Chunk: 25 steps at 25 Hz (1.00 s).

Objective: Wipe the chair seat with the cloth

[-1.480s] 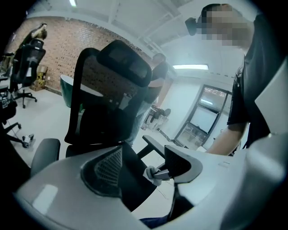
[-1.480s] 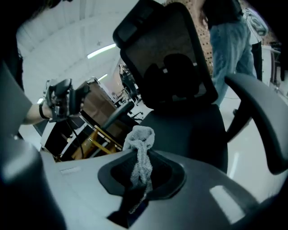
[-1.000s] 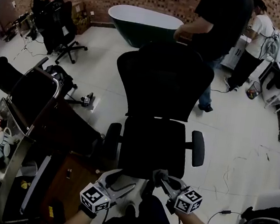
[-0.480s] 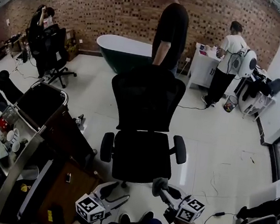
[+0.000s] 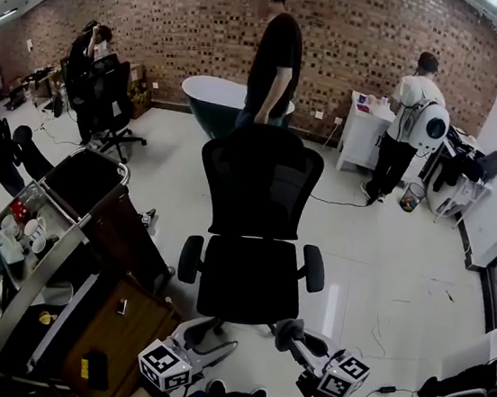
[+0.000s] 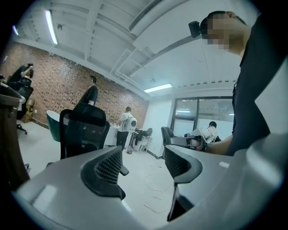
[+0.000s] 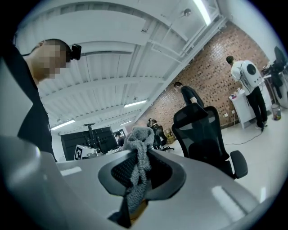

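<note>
Pinching grey knitted cloth (image 7: 136, 140) tight, right gripper (image 5: 295, 340) should drop flat onto black office-chair seat (image 5: 247, 279) w/ even strokes; left gripper (image 6: 145, 167) spread open, empty.

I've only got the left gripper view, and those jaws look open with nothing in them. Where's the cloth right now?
Observer: The right gripper is shut on the cloth, a grey bunch sticking out past the jaws.
Operator: Is it on the seat yet?
Observer: It doesn't look so. In the head view it is held in front of the seat, near the front right corner.
Operator: Anything close on my left?
Observer: A metal cart stands beside the seat on that side.
</note>
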Each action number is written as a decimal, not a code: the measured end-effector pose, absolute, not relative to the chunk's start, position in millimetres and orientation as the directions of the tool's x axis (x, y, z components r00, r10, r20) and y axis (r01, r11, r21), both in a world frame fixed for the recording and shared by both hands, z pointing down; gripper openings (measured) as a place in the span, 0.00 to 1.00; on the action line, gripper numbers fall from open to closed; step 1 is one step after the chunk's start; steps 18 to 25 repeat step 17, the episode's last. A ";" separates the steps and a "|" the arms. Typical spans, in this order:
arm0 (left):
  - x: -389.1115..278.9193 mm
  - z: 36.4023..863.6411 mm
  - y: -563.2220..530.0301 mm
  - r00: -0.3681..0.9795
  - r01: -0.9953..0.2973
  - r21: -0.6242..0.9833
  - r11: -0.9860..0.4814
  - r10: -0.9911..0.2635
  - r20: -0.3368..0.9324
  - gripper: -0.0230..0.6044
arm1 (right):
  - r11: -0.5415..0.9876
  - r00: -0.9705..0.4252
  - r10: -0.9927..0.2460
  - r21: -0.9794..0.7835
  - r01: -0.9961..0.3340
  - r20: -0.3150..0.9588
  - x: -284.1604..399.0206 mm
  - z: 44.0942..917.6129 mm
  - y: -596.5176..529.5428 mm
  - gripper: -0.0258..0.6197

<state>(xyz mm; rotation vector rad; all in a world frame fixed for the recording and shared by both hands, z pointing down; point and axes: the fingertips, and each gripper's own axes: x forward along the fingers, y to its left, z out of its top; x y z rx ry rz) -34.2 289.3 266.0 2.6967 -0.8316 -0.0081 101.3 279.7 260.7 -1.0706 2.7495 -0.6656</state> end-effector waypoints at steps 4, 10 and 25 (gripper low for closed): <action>-27.2 259.4 298.2 0.823 -0.563 0.261 -0.785 -0.560 0.093 0.53 | 0.676 -0.751 -0.659 -0.400 -0.619 0.049 109.1 256.3 287.1 0.11; -29.2 246.7 296.5 0.809 -0.585 0.221 -0.781 -0.581 0.088 0.53 | 0.674 -0.752 -0.657 -0.407 -0.617 0.052 123.8 259.0 288.8 0.11; -16.3 245.3 307.4 0.816 -0.576 0.221 -0.787 -0.568 0.104 0.52 | 0.686 -0.750 -0.660 -0.382 -0.619 0.032 133.7 253.1 292.6 0.11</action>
